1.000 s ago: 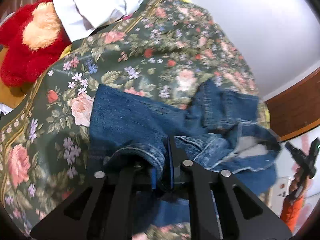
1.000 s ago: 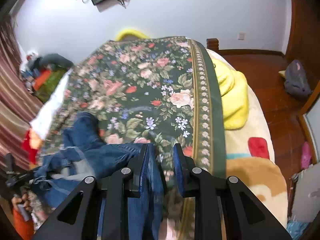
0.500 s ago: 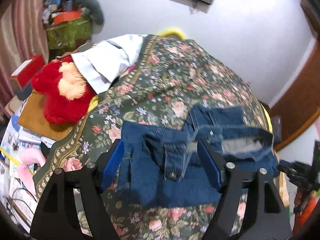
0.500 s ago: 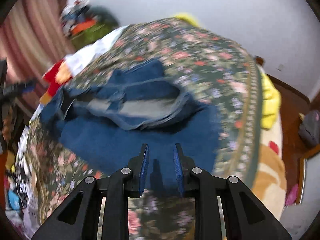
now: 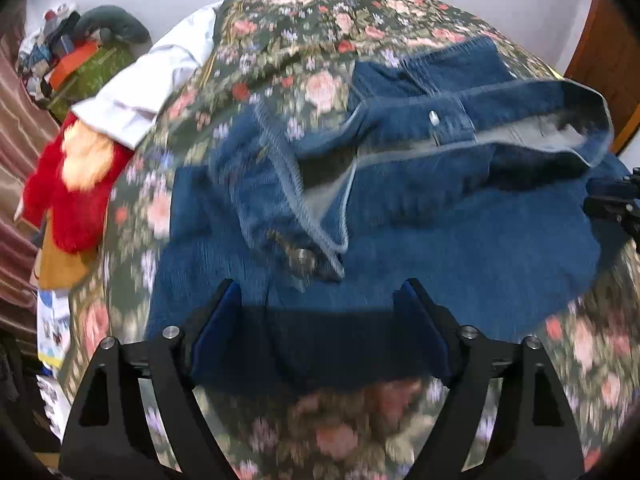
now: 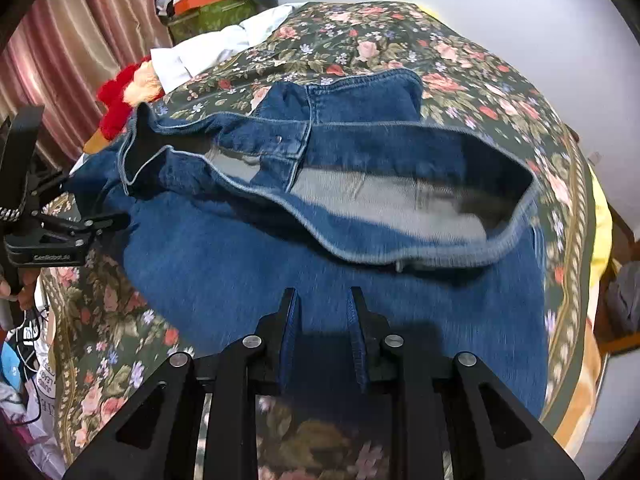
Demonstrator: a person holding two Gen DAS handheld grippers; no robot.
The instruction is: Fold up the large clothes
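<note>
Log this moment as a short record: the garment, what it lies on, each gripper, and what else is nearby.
garment: blue jeans, spread out, waist gaping, pale lining showing
surface: floral bedspread
left gripper: fingers wide apart, just been opening; the jeans' near edge lies between them, not pinched
right gripper: fingers close together, apparently pinching the jeans' near edge
at the bedspread's far left edge: red plush toy, white garment
</note>
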